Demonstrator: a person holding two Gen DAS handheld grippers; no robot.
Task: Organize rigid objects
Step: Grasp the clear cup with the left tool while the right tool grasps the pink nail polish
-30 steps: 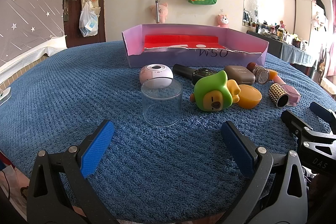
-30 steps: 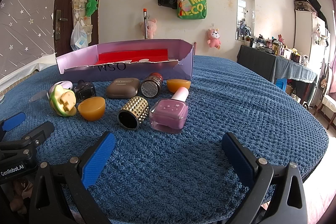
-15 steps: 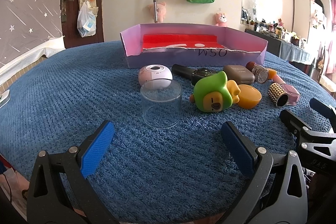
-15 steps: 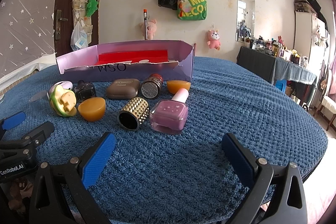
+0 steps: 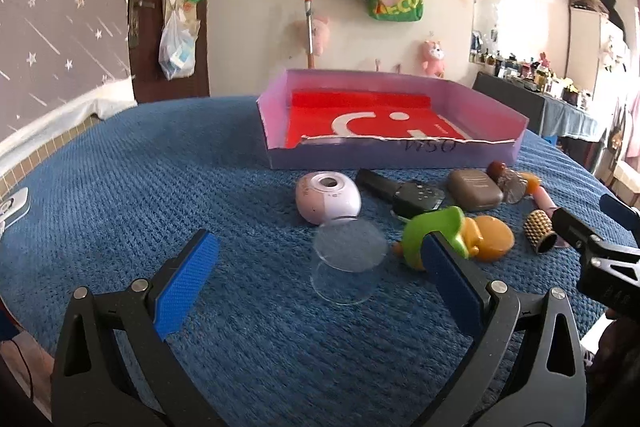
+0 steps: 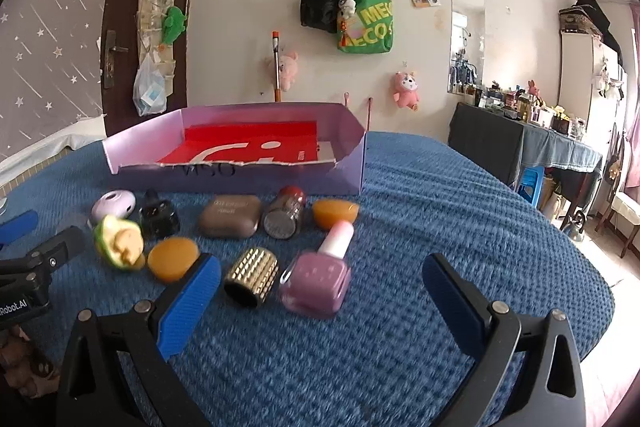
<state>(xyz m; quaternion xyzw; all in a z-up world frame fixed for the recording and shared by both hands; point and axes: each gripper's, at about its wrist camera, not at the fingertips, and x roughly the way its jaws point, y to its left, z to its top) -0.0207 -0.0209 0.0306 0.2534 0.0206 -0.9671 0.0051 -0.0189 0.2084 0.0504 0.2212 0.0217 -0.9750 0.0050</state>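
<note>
Both grippers stand spread and empty: the left gripper [image 5: 320,279] above one clear cup [image 5: 347,267]; the right gripper [image 6: 322,293] near one pink bottle [image 6: 316,281] and one gold studded cylinder [image 6: 251,282]; beyond lie two orange pieces [image 6: 173,258], one green toy [image 5: 434,237], one brown case [image 6: 230,215]; farthest, one purple box [image 6: 240,177] on the blue surface [image 6: 440,227].

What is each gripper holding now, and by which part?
Nothing. The left gripper is open above the clear cup, and the right gripper is open near the pink bottle.
</note>
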